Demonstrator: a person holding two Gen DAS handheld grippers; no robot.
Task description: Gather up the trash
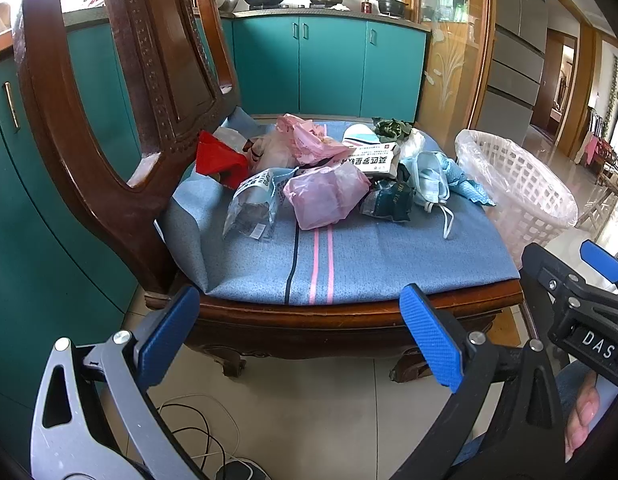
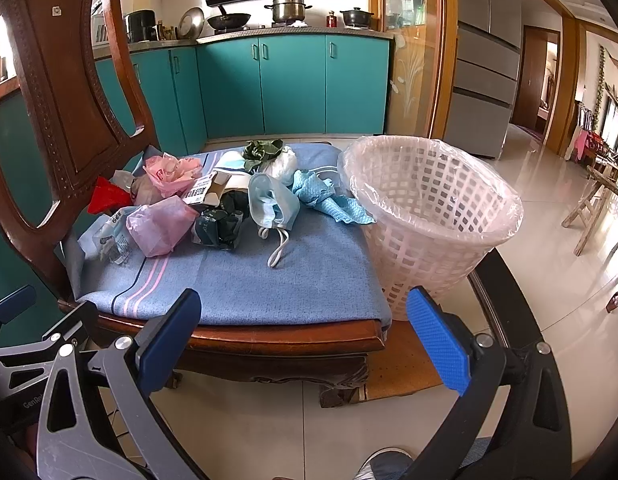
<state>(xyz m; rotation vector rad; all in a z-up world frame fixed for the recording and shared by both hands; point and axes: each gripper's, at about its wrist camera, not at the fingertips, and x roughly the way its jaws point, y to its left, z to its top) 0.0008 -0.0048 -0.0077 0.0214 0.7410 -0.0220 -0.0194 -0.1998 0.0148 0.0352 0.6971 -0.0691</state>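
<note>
The left gripper hangs with its blue-padded fingers spread wide and nothing between them, low in front of the wooden chair's front rail; the right gripper is likewise agape and empty, just off the same seat edge and nearer the chair's right corner. In the left wrist view the right gripper's black body shows at the far right edge, with a person's thumb beneath it. Ahead of both pairs of fingers, well beyond their tips, the trash lies heaped on the rear half of the blue striped cushion. Nearest the left gripper are a clear printed wrapper and a crumpled pink plastic bag, touching each other. Behind them lie a red scrap, a second pink bag and a white printed carton. Straight ahead of the right gripper sit a dark green crumpled packet and a pale blue face mask whose white ear loop trails toward the tongs. Further back are a light blue cloth and wilted green leaves. Ahead and to the right of the right gripper stands a white lattice wastebasket lined with a clear bag, just beside the cushion's right edge.
</note>
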